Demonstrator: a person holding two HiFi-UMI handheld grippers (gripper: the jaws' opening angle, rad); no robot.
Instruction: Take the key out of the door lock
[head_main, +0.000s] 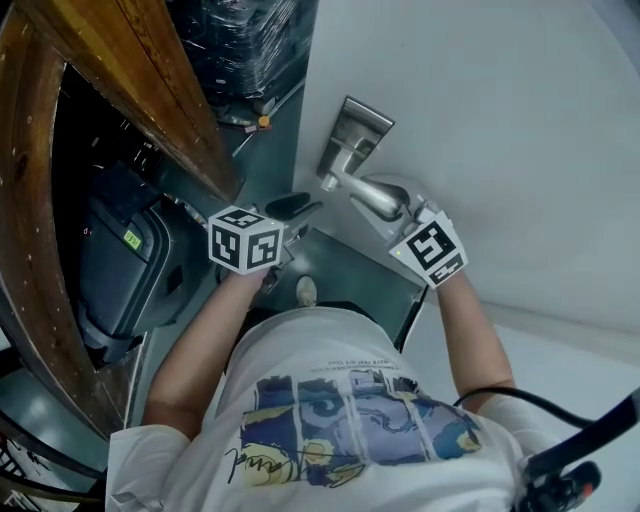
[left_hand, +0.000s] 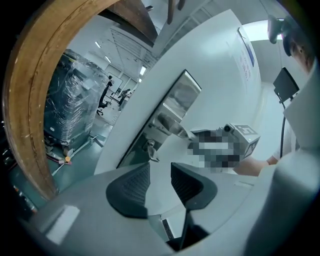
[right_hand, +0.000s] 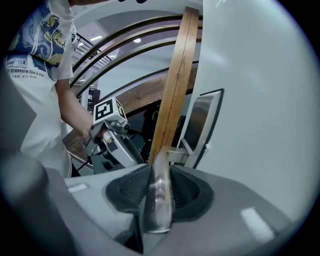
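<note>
Right tool (right_hand: 159, 174) tight on door handle (right_hand: 158, 210)

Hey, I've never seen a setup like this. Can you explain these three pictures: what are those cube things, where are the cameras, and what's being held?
There is no robot here. A person holds a hand tool with two jaws in each hand, and the cubes with black-and-white squares are part of those tools. The head view comes from a camera on the person's head and looks down past a white T-shirt at a white door. The other two views come from cameras riding on the tools, each looking along its own jaws. There is no table; the work is on the door. The right gripper is shut on the silver door handle. The left gripper is open and empty, aimed toward the key sticking out of the lock near the handle.
</note>
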